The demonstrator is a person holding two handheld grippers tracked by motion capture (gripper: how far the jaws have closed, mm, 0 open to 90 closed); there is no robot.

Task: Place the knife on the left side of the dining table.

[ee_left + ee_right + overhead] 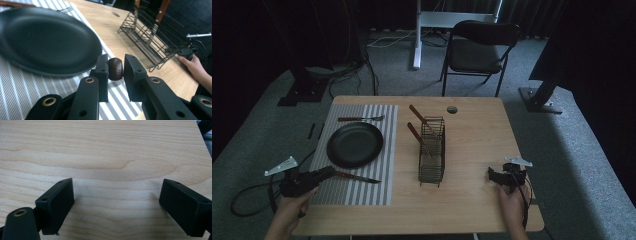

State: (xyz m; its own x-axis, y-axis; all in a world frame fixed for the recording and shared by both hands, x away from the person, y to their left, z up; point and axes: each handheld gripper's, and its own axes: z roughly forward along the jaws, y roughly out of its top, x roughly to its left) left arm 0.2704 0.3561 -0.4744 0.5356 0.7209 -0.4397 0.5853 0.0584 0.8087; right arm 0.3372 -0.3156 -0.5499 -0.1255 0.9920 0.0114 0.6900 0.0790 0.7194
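Your left claw (328, 172) grips brown-handled knife (357, 177) over striped grey placemat (374, 150), just below round black plate (355, 144); your right claw (492, 174) rests on light wooden worktop (477, 140).

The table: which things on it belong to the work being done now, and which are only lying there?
In the work:
left gripper, shut on the knife
striped placemat
black plate

Lying about:
fork
wire rack holding two utensils
right gripper, open over bare wood

Left tongs (115, 72): black blocky jaws, brass-ringed pivots, screw holes. Right tongs (116, 206): same black blocks. Grey three-cornered plates on top, black trailing cables, bare forearms.
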